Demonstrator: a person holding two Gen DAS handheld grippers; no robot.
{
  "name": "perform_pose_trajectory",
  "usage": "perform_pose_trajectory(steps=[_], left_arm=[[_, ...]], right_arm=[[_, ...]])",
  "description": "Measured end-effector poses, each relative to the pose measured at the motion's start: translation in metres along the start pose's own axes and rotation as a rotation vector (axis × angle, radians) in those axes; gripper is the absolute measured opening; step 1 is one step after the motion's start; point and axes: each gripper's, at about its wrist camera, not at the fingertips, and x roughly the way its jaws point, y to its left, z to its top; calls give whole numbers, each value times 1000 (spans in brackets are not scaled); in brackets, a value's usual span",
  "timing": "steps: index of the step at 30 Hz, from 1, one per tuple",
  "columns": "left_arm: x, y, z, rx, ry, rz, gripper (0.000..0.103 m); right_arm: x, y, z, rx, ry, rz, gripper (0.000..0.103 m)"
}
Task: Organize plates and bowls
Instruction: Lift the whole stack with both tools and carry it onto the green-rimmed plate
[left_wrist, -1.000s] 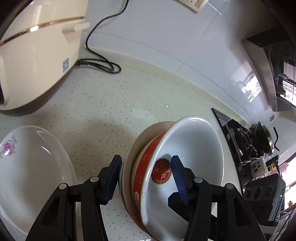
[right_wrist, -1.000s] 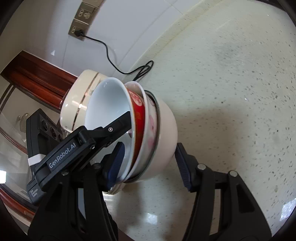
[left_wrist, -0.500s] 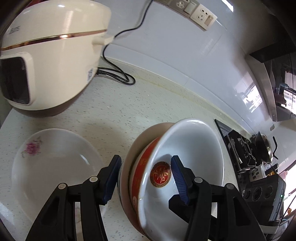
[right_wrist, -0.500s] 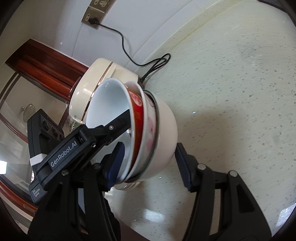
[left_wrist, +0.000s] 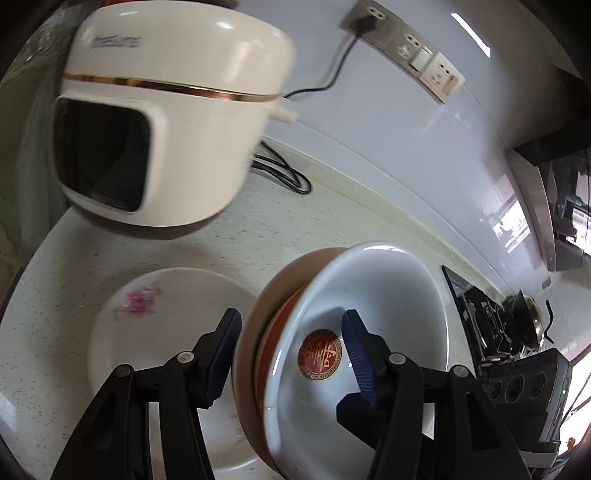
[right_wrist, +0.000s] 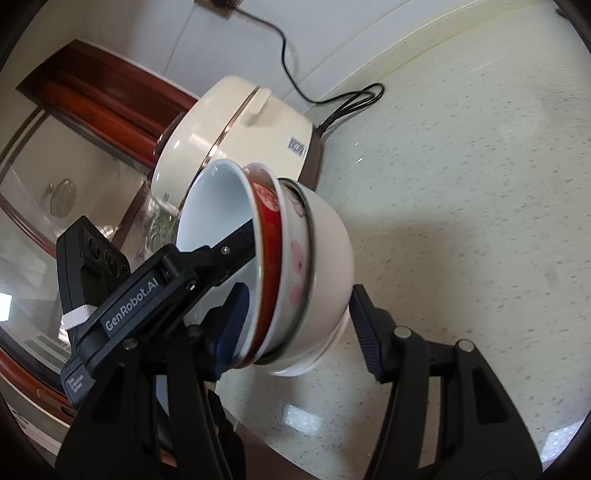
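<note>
While a cream rice cooker (left_wrist: 166, 125) stands at the far left of the speckled counter (left_wrist: 314, 229), its black cord (left_wrist: 284, 173) coiled behind it and running up to a wall socket (left_wrist: 369, 20), a white plate (left_wrist: 166, 332) with a pink flower lies flat on the counter just in front of it. Right of the plate, a nested stack of bowls (left_wrist: 369, 302) is held tilted on its side above the counter. The left gripper (left_wrist: 291, 354) is clenched across the stack's rim, 1 blue pad outside the outermost bowl and the other inside the innermost white bowl with a red medallion. From the right wrist view, the right gripper (right_wrist: 295, 325) also grasps the stack of bowls (right_wrist: 295, 254), 1 pad inside the rim and 1 against the base of the outer white bowl; 4 nested bowls can be counted there.
</note>
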Motion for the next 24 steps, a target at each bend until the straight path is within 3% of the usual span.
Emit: perform_pose_trajectory(steps=[10, 24], left_arm=[[-7, 46, 6, -56, -4, 33, 59], [-5, 80, 5, -110, 37, -25, 64]], right_arm=[[41, 19, -12, -33, 92, -3, 60], [65, 38, -14, -89, 117, -100, 62]])
